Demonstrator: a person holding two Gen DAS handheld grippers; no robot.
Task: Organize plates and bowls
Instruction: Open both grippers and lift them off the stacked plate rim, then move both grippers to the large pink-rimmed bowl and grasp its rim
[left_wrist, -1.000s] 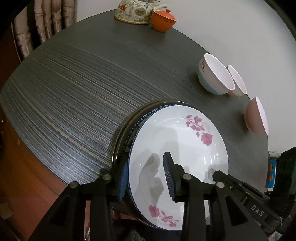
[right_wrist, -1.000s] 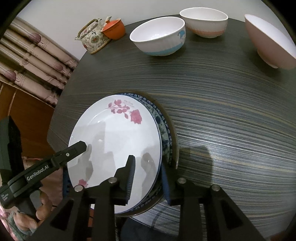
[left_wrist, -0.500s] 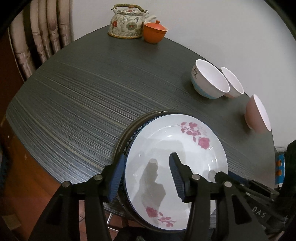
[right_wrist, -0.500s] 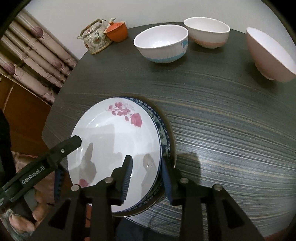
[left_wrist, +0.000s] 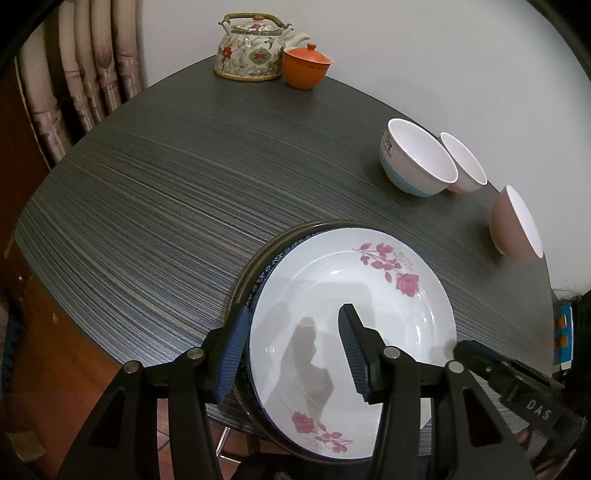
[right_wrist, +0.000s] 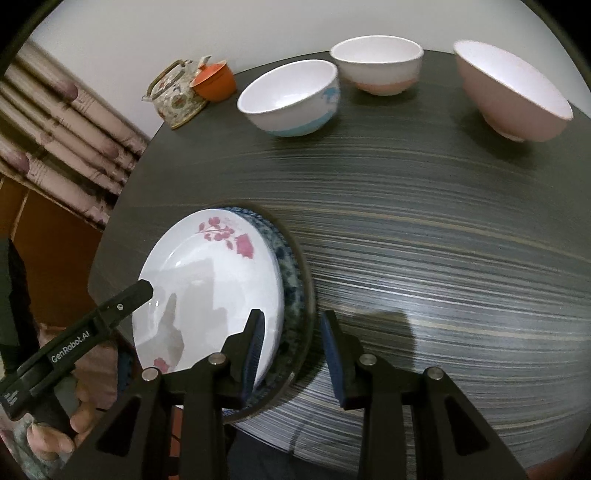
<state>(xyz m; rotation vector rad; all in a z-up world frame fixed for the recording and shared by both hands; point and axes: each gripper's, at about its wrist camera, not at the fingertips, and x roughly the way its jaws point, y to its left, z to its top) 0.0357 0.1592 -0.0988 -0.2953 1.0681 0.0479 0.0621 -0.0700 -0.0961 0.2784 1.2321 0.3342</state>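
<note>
Dark striped table (left_wrist: 155, 192); plate stack (left_wrist: 354, 325) at its near edge, rose plate on top. Three bowls (right_wrist: 291, 99) well apart by the wall. Left gripper (left_wrist: 291, 354) has just been opening, jaws straddling the stack's rim, pads clear. Right gripper (right_wrist: 291, 354) likewise spread, not pinching.

The left tool (left_wrist: 291, 347) points steeply down, and its jaws have just been opening: the blue pads (left_wrist: 234, 356) now stand apart, one outside the rim of the plate stack (left_wrist: 369, 280), the other over the top plate, neither pressing. The right tool (right_wrist: 291, 349) tilts down the same way, jaws parted, astride the stack's right rim without gripping. Low at the left of the right wrist view, a hand (right_wrist: 55, 435) wraps the left tool's handle.
</note>
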